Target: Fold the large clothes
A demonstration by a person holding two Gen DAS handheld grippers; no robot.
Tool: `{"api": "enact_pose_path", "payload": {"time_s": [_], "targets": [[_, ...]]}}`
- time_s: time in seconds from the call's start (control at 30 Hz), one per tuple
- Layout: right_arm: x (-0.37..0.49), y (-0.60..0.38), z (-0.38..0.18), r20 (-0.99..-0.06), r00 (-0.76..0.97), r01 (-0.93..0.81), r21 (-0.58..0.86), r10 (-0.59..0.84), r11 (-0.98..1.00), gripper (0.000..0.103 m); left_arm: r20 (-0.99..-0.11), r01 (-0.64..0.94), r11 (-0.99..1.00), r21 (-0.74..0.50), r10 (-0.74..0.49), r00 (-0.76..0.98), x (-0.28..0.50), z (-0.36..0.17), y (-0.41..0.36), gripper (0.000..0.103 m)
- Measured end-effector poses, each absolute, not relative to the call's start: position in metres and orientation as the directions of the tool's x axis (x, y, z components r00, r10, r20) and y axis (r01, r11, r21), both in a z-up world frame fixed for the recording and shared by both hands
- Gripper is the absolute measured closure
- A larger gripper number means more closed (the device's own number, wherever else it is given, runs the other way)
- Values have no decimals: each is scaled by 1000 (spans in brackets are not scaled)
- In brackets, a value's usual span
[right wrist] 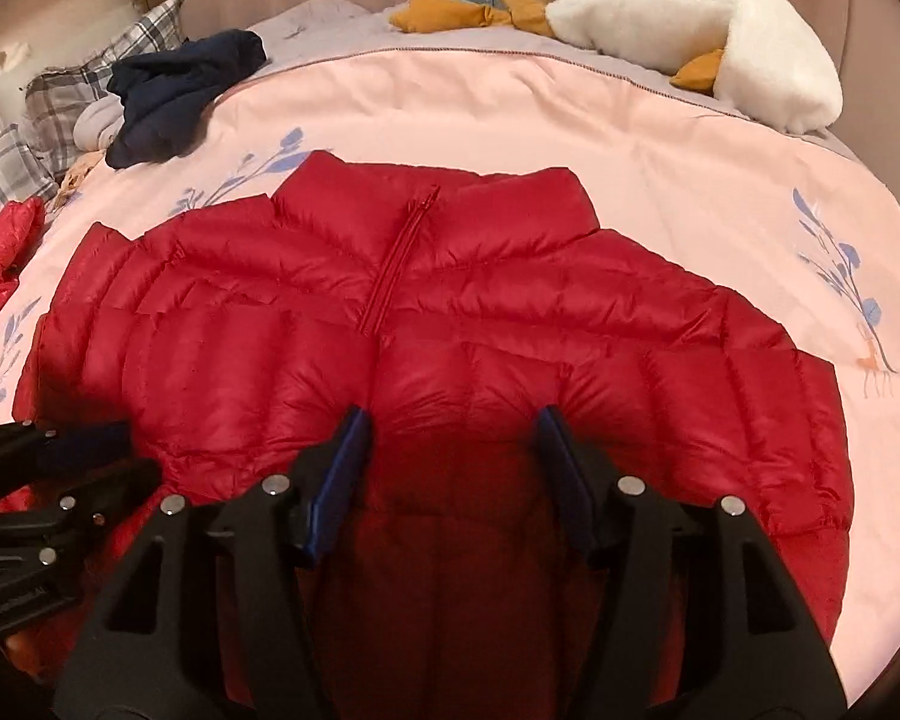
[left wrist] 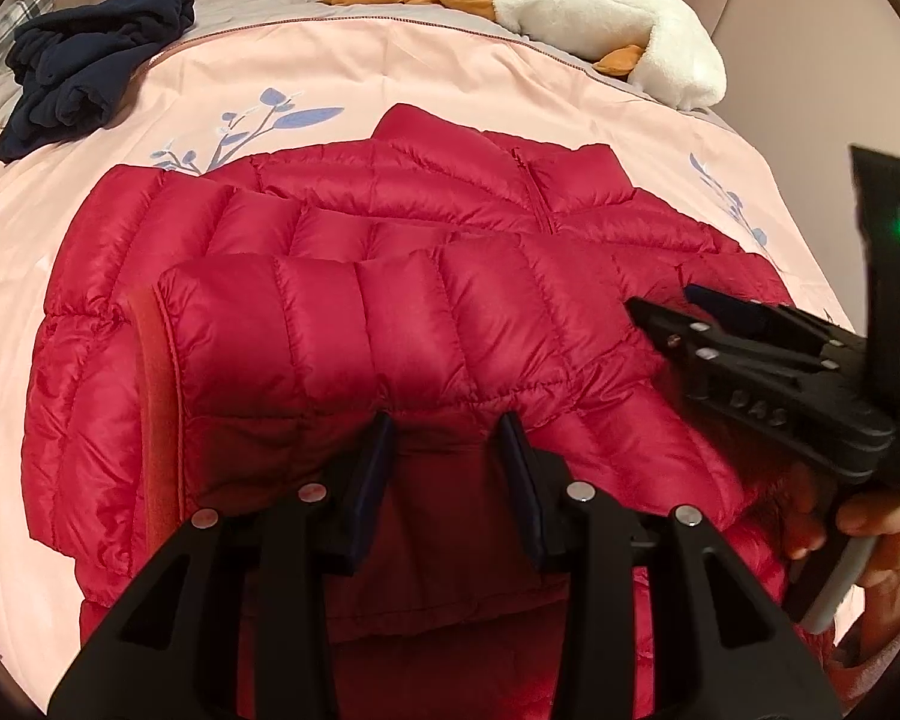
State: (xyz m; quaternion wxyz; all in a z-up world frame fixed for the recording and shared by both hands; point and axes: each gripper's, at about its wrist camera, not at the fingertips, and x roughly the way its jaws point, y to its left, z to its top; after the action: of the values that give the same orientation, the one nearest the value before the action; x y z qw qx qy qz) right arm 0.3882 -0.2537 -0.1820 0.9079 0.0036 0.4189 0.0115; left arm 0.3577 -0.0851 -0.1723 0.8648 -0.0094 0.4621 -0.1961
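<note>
A red puffer jacket (left wrist: pixel 390 312) lies front up on the pink bedspread (left wrist: pixel 450 72), collar far, zip closed. One sleeve (left wrist: pixel 342 324) is folded across its chest. My left gripper (left wrist: pixel 447 426) is open just above the jacket's near part, with nothing between the fingers. My right gripper (right wrist: pixel 450 420) is open over the jacket (right wrist: pixel 510 312) below the zip (right wrist: pixel 399 258), empty. The right gripper also shows at the right of the left wrist view (left wrist: pixel 660 306), and the left gripper at the lower left of the right wrist view (right wrist: pixel 120 444).
A crumpled navy garment (left wrist: pixel 90 66) lies at the far left of the bed. A white plush goose (left wrist: pixel 600 18) with orange feet lies at the far right. Plaid pillows (right wrist: pixel 72 96) sit far left. Another red piece (right wrist: pixel 0 252) lies at the left edge.
</note>
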Motion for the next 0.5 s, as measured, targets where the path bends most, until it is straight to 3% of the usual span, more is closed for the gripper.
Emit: {"api": "enact_pose_path", "payload": {"time_s": [0.17, 0.3, 0.5], "targets": [[351, -258, -156, -695, 712, -61, 78, 98, 995, 44, -784, 321, 927, -192, -341, 518, 349, -165, -84, 64], [306, -251, -150, -665, 742, -111, 3, 85, 994, 44, -765, 331, 933, -142, -316, 561, 329, -155, -85, 63], [295, -242, -189, -722, 692, -92, -109, -15, 990, 43, -783, 339, 938, -70, -263, 564, 327, -168, -92, 62]]}}
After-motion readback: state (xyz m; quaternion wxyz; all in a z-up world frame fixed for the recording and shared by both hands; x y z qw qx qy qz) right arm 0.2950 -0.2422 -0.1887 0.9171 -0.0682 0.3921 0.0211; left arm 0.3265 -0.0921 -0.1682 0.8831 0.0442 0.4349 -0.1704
